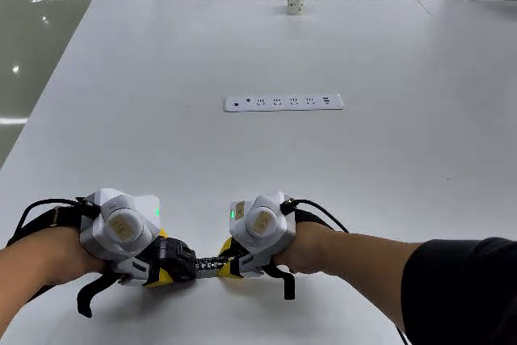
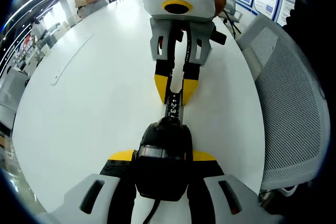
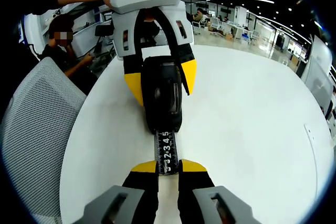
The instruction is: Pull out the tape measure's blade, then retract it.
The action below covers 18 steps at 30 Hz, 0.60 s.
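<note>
Two grippers, one tape measure (image 2: pixel 164 153): left gripper (image 1: pixel 166 264) clamps the case (image 3: pixel 163 95), right gripper (image 3: pixel 168 167) pinches the blade (image 3: pixel 166 150).

Left hand-held gripper (image 1: pixel 171 261), right hand-held gripper (image 1: pixel 229 262): white, yellow-tipped.

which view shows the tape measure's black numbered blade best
The right gripper view: the black numbered blade lies flat and close, digits readable, running from the black tape measure case into the right tool. The left gripper view shows a short stretch beyond the case; the head view a tiny dark strip.
</note>
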Each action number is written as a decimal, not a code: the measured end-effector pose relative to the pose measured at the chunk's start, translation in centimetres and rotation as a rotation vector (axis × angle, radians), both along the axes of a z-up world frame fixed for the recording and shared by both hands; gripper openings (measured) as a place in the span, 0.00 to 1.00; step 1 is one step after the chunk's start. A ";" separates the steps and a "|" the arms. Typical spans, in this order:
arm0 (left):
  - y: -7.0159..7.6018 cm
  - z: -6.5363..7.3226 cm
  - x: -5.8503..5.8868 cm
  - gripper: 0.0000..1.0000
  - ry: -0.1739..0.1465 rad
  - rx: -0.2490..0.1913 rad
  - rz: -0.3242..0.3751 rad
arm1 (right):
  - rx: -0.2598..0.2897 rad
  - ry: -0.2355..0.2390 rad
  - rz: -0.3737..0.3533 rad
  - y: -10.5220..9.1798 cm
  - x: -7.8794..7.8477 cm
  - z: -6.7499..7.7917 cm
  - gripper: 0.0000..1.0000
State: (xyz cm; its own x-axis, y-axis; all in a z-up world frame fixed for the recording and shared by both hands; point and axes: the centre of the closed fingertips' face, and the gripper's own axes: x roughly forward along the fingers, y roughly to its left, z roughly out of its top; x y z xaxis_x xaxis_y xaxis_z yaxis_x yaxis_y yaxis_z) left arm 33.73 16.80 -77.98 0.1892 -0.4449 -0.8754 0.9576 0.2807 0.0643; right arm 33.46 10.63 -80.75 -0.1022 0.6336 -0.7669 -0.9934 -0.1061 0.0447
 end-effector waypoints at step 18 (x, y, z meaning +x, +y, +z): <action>-0.1 -0.1 0.2 0.32 0.006 -0.017 0.006 | 0.003 0.015 -0.022 -1.3 0.1 0.1 0.09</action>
State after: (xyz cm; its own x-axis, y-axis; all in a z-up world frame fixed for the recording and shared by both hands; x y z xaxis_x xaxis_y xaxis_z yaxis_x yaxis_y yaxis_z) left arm 33.93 16.73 -78.07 0.1870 -0.4586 -0.8687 0.9562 0.2879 0.0539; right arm 33.59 9.38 -80.67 -0.0991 0.6383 -0.7634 -0.9947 -0.0840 0.0589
